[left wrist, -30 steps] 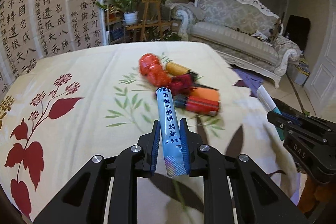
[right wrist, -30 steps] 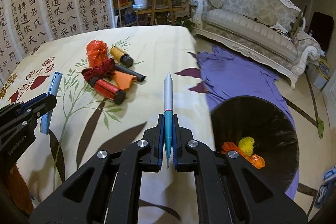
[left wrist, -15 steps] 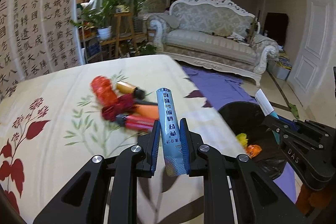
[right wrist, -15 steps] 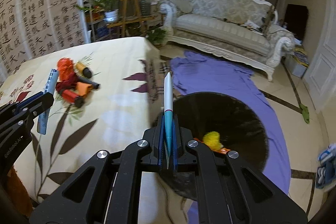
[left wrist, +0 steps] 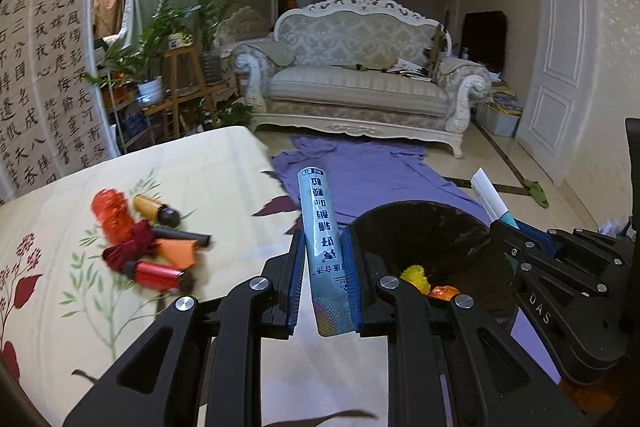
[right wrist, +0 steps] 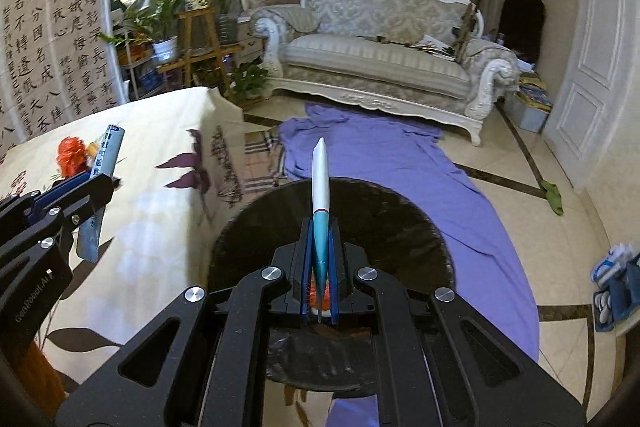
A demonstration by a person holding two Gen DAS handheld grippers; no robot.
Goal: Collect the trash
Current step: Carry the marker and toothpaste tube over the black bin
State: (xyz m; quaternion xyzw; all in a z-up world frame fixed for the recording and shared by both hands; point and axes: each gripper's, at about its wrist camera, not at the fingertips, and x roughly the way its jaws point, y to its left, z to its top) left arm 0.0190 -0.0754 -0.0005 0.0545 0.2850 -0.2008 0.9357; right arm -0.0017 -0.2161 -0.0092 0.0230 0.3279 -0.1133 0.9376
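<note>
The left gripper [left wrist: 324, 269] is clamping a silver-blue tube [left wrist: 322, 247]. The right gripper [right wrist: 320, 267] is pinching a teal-and-white pen [right wrist: 321, 187], both grippers tilting downward.

A carved white sofa [left wrist: 360, 83] is set against the far wall, papers scattered on its right end. Potted plants [left wrist: 160, 39] are ranged on wooden stands at the left, beside a calligraphy screen [left wrist: 44, 75]. A purple cloth [right wrist: 384, 155] is spread over the tiled floor — a white door [left wrist: 560, 67] is seen at right.
</note>
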